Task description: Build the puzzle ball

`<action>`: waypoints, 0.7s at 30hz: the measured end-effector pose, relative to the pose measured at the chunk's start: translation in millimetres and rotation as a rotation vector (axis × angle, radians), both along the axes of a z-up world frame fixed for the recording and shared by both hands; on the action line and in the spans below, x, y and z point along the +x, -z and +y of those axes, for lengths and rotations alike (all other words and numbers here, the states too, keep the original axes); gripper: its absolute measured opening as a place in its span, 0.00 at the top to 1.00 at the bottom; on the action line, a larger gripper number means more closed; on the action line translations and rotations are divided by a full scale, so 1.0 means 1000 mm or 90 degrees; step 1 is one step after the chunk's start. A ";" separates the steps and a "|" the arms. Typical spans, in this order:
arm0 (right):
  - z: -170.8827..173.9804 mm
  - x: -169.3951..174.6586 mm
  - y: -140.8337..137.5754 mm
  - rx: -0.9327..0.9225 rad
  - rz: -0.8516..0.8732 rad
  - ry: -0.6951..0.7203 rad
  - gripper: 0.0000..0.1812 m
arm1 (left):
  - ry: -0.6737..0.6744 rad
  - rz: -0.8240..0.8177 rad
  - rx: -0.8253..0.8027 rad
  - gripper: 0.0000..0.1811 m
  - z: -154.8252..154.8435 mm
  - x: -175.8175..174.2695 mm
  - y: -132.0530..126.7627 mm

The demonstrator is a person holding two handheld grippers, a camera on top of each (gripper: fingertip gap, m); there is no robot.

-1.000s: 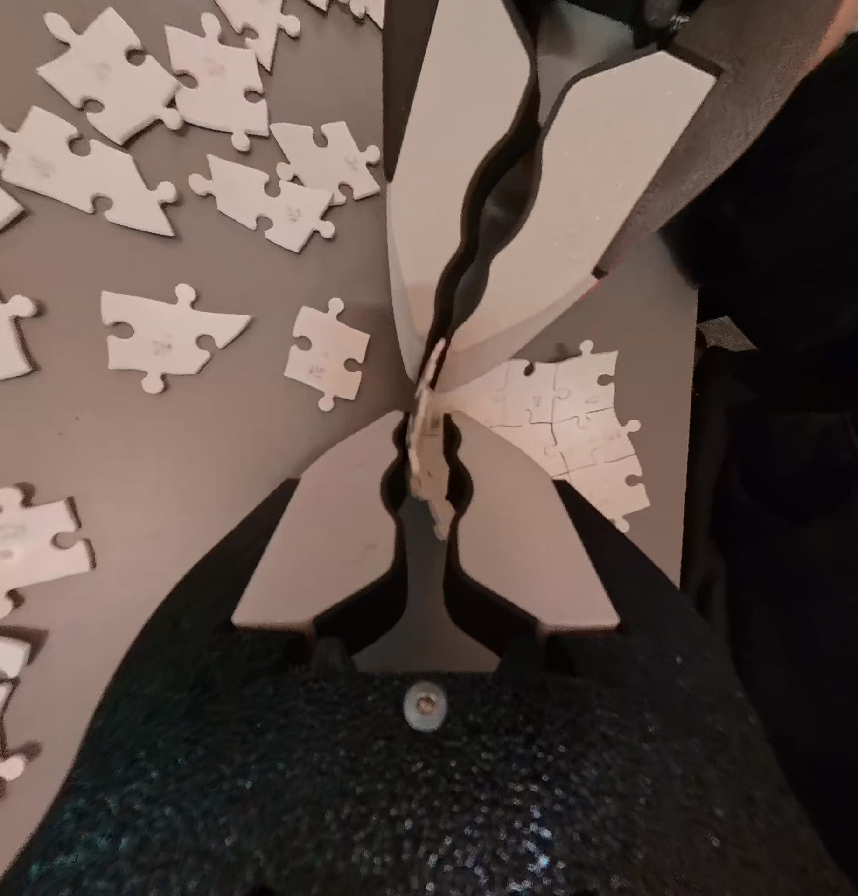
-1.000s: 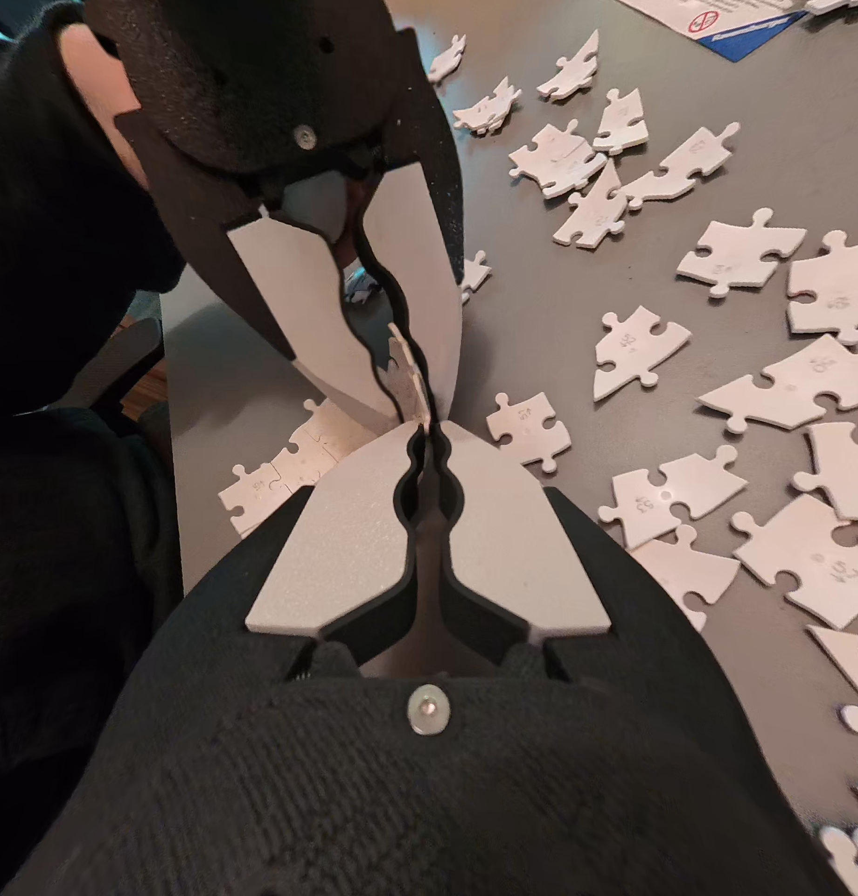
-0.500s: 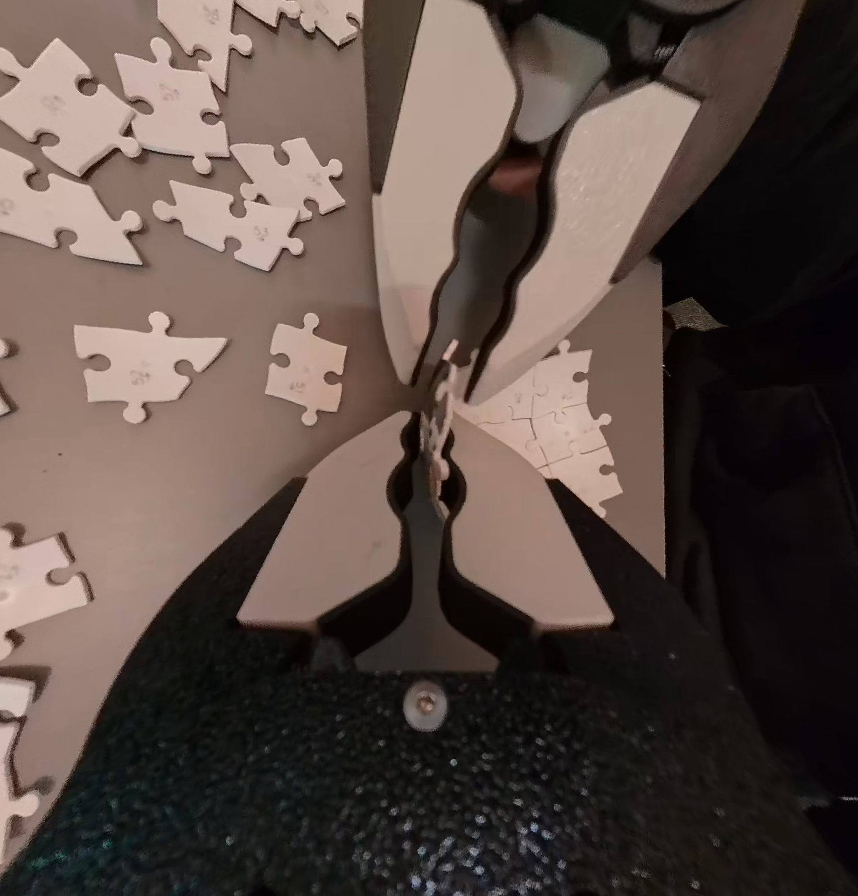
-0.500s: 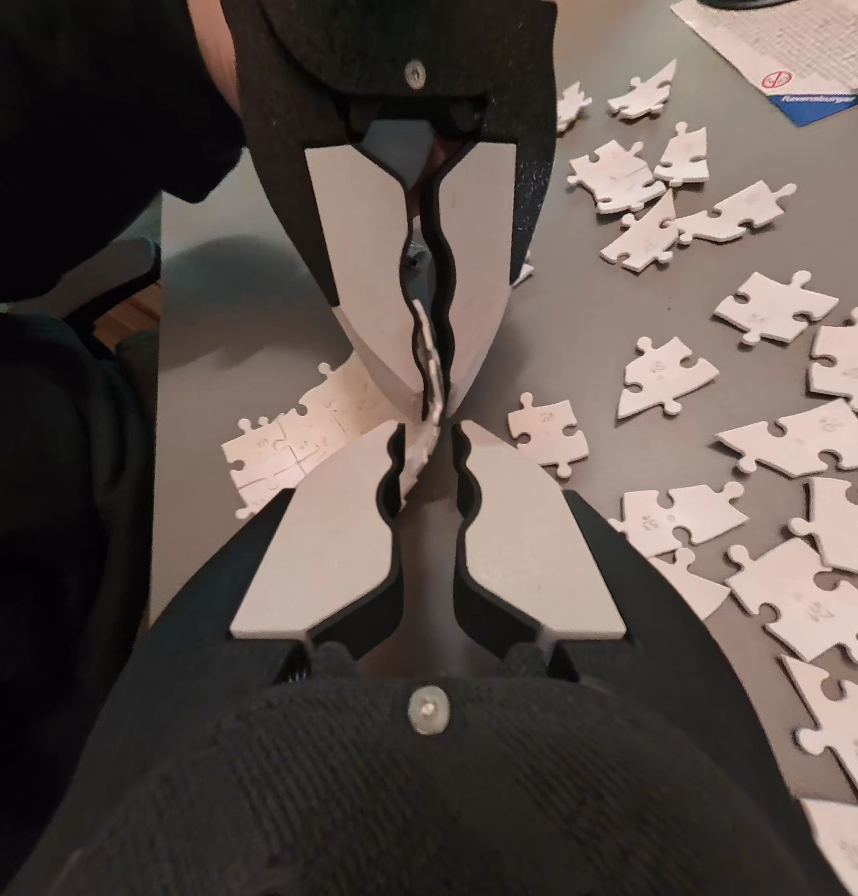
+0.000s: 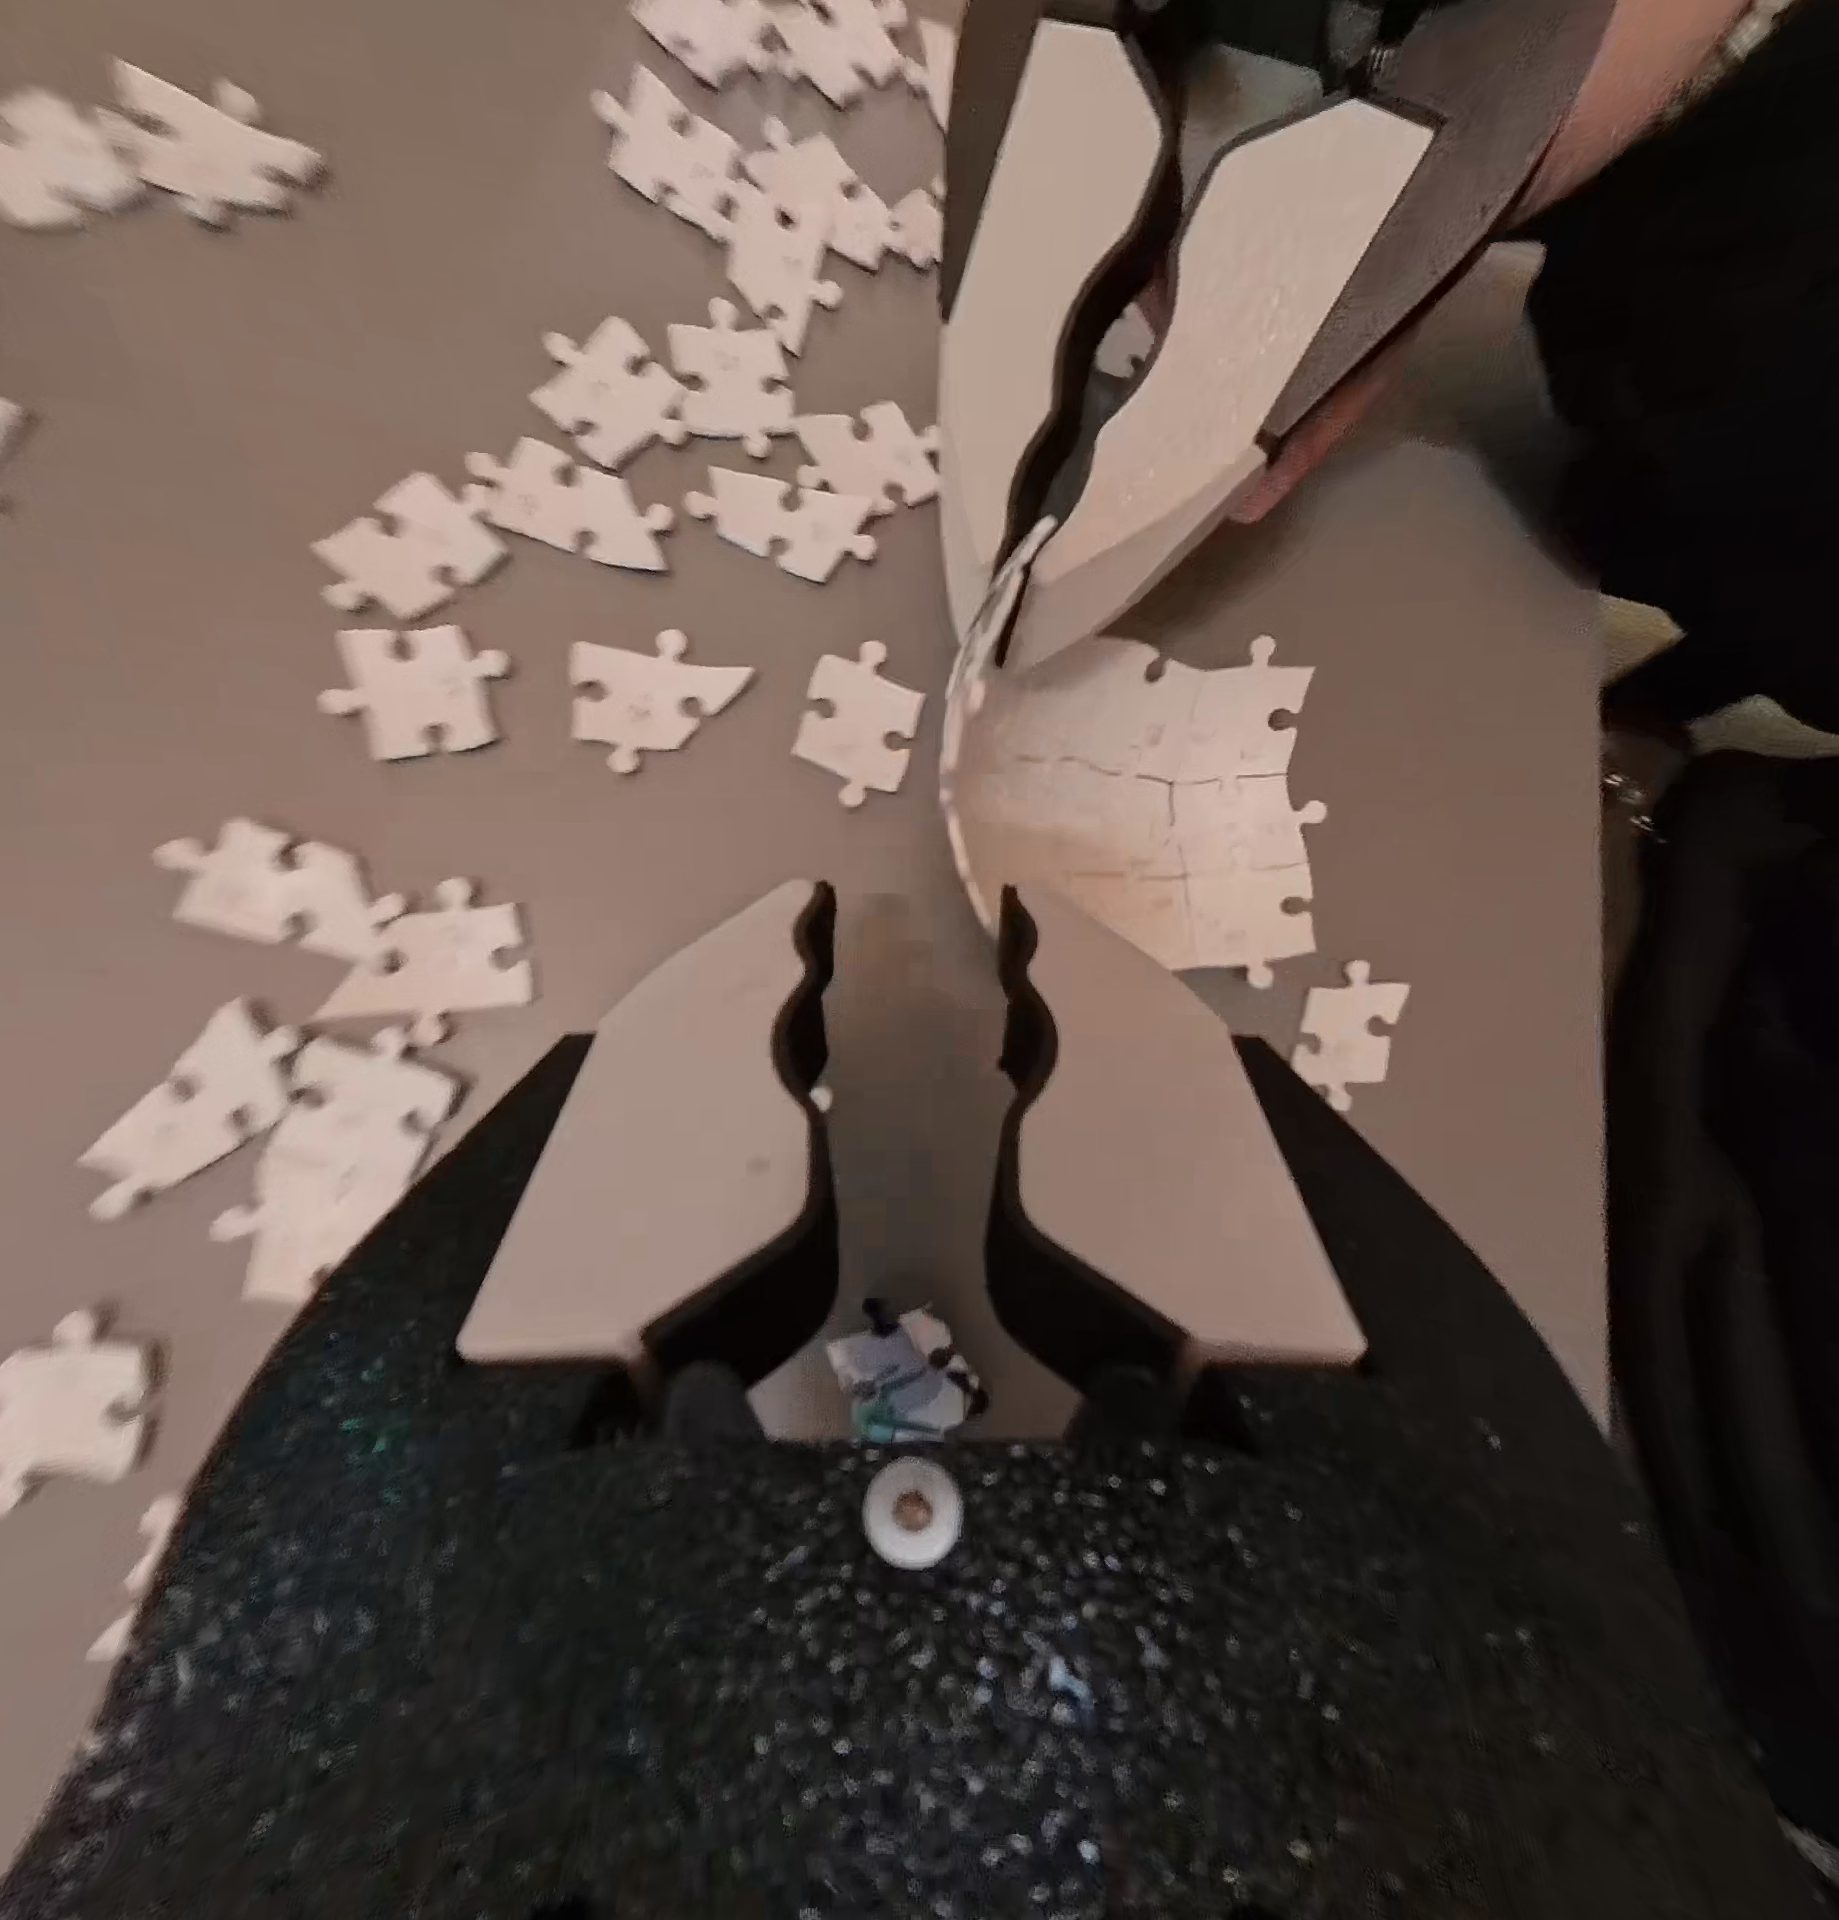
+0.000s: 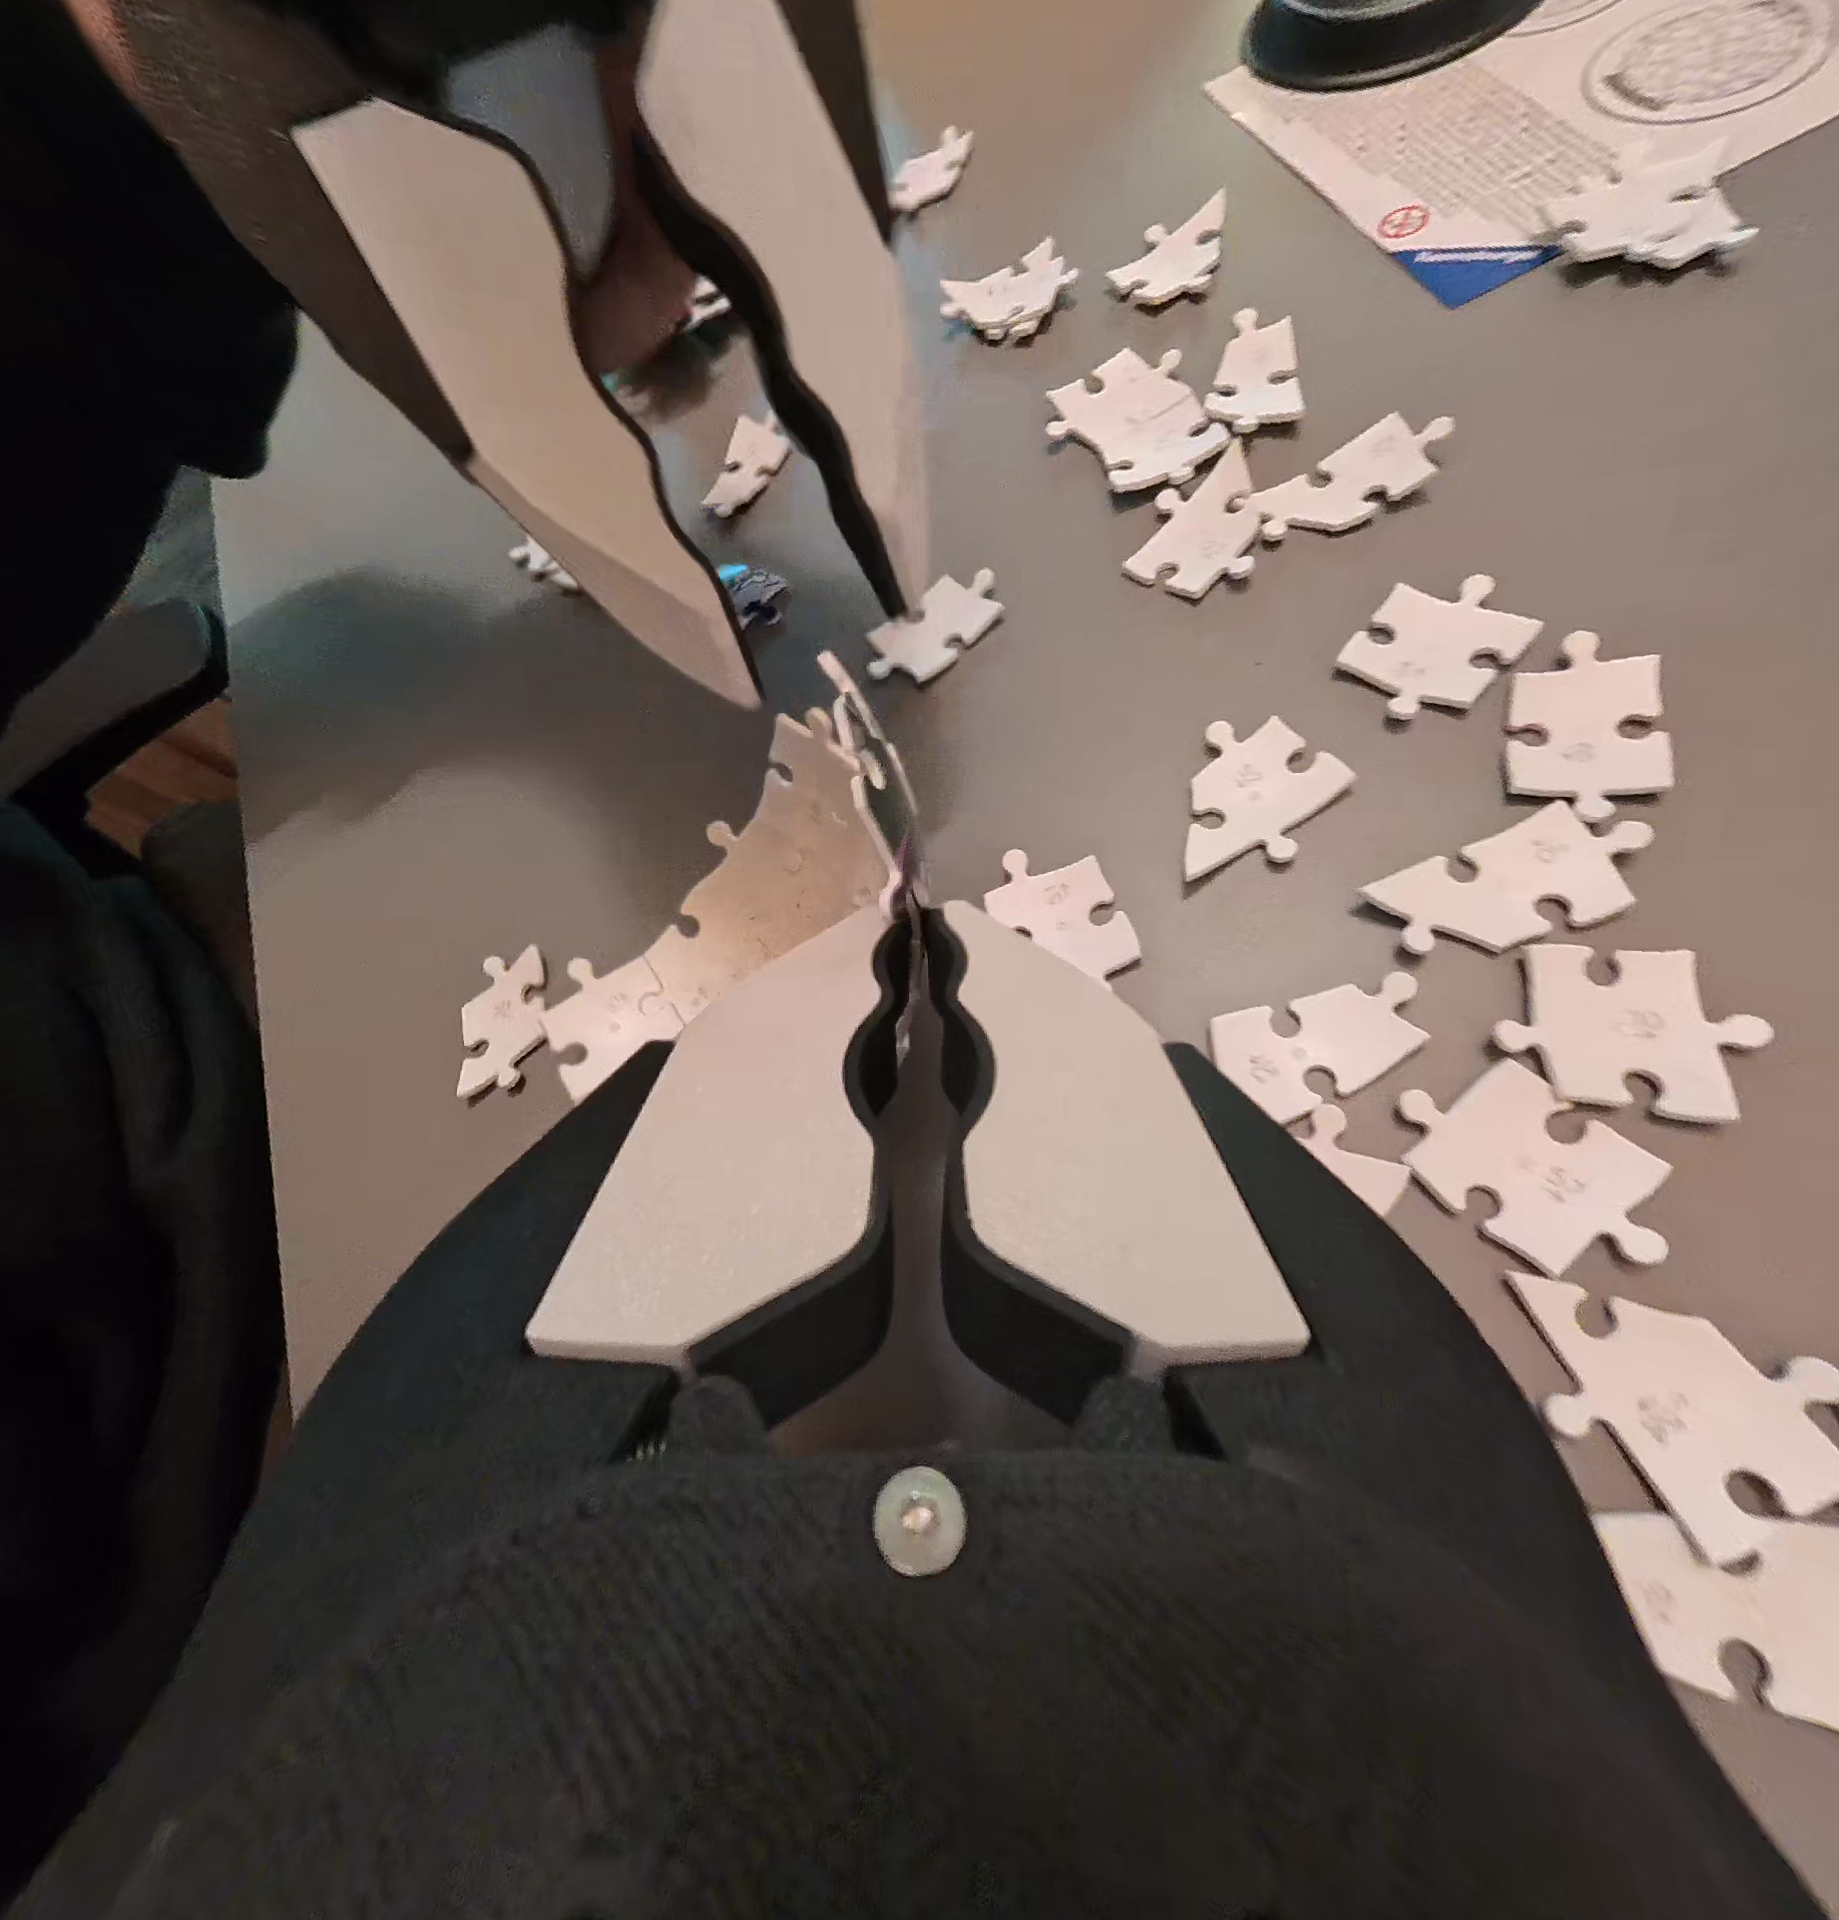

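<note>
Grey worktop (image 5: 219, 343), loose pieces (image 5: 645, 701) scattered | right gripper (image 6: 917, 920) jaws clamp curved section (image 5: 1133, 800) | left gripper (image 5: 910, 899) jaws apart, empty

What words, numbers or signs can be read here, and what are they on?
Paper sheet: dense print, a blue strip with a logo, a red round sign; I won't quote writing.
Loose puzzle pieces: one faint small mark each, mostly blurred.
Joined pieces in the right gripper: too blurred to read.

L gripper (image 5: 910, 904) had its fingers spread w/ nothing between; R gripper (image 6: 917, 914) was pinched closed, tips facing L's.
</note>
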State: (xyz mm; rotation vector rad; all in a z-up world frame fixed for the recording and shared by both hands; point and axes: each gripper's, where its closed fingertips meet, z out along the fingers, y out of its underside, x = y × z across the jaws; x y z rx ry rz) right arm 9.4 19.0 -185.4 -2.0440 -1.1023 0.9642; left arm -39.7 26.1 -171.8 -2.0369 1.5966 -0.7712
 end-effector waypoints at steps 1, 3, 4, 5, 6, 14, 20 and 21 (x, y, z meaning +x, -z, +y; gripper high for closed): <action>0.002 0.002 -0.002 0.005 -0.005 0.012 0.99 | -0.020 -0.013 0.023 0.84 0.003 -0.007 -0.006; 0.006 0.005 -0.002 0.015 -0.028 0.030 0.99 | -0.072 -0.031 0.060 0.84 0.009 -0.022 -0.016; 0.007 0.007 -0.002 0.020 -0.040 0.037 0.99 | -0.100 -0.039 0.071 0.84 0.012 -0.030 -0.019; 0.008 0.008 -0.002 0.026 -0.047 0.040 0.99 | -0.134 -0.048 0.073 0.85 0.015 -0.036 -0.020; 0.007 0.007 -0.003 0.028 -0.048 0.040 0.99 | -0.166 -0.056 0.063 0.87 0.016 -0.039 -0.020; 0.008 0.003 -0.005 0.018 -0.043 0.049 0.99 | -0.223 -0.045 -0.179 0.77 -0.019 0.005 0.022; 0.007 0.002 -0.008 0.026 -0.039 0.045 0.99 | -0.199 -0.014 -0.222 0.84 -0.028 0.016 0.040; 0.007 0.002 -0.009 0.027 -0.038 0.044 0.99 | -0.194 -0.016 -0.228 0.87 -0.029 0.018 0.041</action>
